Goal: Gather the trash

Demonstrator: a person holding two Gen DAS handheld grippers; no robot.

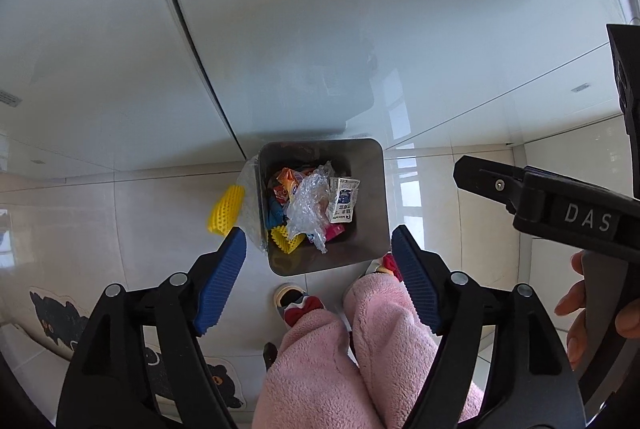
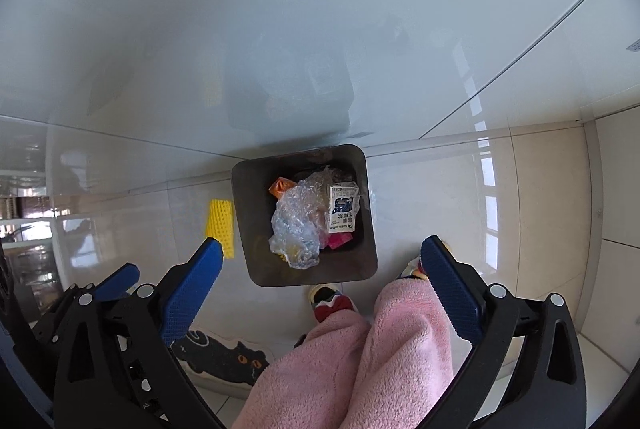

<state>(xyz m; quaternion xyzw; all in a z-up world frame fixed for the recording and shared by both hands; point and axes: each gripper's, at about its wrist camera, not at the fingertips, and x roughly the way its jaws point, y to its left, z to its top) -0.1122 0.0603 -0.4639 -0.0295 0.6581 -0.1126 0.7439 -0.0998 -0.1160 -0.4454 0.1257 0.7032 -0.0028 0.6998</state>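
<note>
Above the bin (image 1: 378, 197), both grippers, left (image 1: 318, 261) and right (image 2: 322, 269), gape wide, holding nothing; yellow net (image 2: 220, 227) lies left of it.

A big smooth white wall (image 2: 320, 29) stands ahead of the jaws, above a shiny pale tiled floor (image 2: 540, 189) with window light on it, and a black cat-shaped mat (image 2: 224, 355) lies below the left jaw.
</note>
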